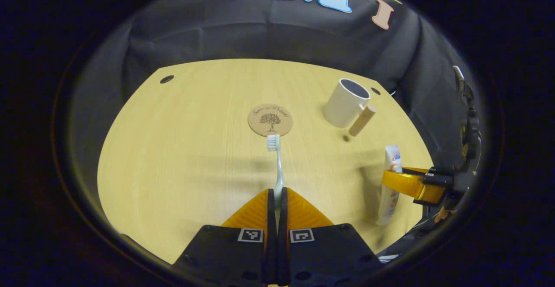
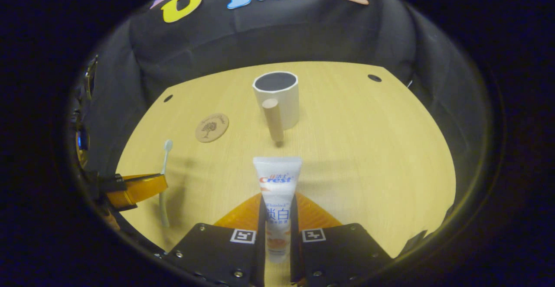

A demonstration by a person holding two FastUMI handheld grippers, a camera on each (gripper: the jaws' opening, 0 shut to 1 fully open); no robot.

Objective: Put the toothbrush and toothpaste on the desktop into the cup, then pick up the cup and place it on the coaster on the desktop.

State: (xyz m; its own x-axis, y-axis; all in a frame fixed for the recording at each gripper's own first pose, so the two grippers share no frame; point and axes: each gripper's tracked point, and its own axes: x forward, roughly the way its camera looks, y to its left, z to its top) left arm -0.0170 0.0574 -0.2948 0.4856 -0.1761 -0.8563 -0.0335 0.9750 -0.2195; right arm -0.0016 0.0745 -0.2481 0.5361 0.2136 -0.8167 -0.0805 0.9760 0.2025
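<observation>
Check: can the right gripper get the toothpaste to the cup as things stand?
Probably yes. The right gripper is shut on the toothpaste, and bare desktop lies between it and the open cup ahead.

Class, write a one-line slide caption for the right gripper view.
Right gripper clamps the toothpaste, aimed at the empty cup.

Left tongs (image 1: 277, 200) and right tongs (image 2: 277, 217) both clamped, raised.
</observation>
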